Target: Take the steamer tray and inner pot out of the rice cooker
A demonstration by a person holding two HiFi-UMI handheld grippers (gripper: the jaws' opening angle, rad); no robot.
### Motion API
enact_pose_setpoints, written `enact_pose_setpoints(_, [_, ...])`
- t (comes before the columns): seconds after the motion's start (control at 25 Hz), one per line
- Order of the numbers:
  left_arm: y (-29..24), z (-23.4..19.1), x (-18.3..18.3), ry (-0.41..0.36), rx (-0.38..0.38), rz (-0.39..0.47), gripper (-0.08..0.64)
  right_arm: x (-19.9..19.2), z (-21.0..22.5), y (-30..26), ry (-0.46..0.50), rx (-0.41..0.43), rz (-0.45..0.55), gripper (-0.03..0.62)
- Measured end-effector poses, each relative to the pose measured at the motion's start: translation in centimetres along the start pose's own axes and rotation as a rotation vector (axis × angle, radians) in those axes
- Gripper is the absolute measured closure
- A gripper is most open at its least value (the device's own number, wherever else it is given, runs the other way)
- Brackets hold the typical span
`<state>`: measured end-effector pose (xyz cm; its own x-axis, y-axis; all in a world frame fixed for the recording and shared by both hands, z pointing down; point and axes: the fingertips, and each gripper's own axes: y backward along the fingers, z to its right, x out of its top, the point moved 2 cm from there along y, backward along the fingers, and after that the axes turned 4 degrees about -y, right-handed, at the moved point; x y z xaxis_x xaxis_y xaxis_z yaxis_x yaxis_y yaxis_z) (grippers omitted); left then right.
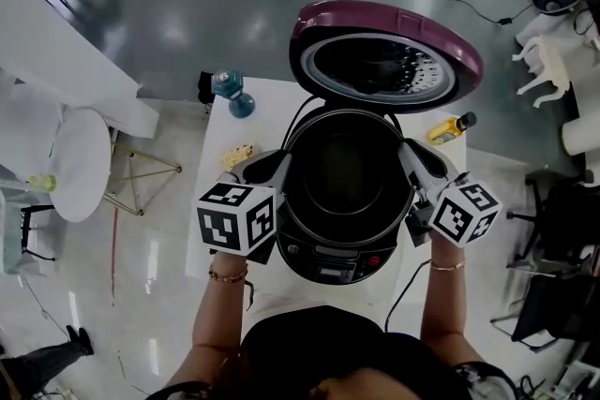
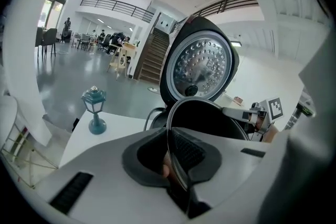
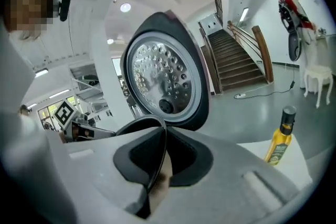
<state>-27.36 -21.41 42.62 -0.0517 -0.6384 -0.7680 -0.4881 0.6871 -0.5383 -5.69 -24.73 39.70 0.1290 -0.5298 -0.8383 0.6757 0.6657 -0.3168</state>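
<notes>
The rice cooker (image 1: 328,262) stands on the white table with its purple lid (image 1: 384,56) swung open behind it. Inside sits the dark inner pot (image 1: 347,178). My left gripper (image 1: 284,166) is shut on the pot's left rim and my right gripper (image 1: 405,155) is shut on its right rim. In the left gripper view the thin rim (image 2: 207,113) runs between the closed pads of the left gripper (image 2: 176,160), with the perforated lid plate (image 2: 202,65) beyond. The right gripper view shows the right gripper (image 3: 157,160) pinching the rim (image 3: 139,124) below the lid (image 3: 163,78).
A blue lantern ornament (image 1: 232,91) stands at the table's back left and an oil bottle (image 1: 450,127) at the back right. A small yellowish item (image 1: 239,153) lies left of the cooker. A round white side table (image 1: 80,164) is on the floor to the left.
</notes>
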Motion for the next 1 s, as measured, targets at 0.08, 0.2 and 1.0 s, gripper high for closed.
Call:
enact_pose_setpoints(0.08, [0.8,0.3,0.5,0.003,-0.009,0.024,0.535,0.7,-0.9,0.7,-0.009,0.019,0.031,0.568])
enact_pose_setpoints(0.2, [2.3,0.9,1.6,-0.003,-0.022,0.078,0.535,2.1,-2.6,1.8,0.013,0.031,0.082,0.568])
enact_pose_setpoints(1.0, [7.0,11.0,5.0,-0.112,-0.189,0.269,0.537,6.0,-5.7,14.6,0.049,-0.006,0.323,0.568])
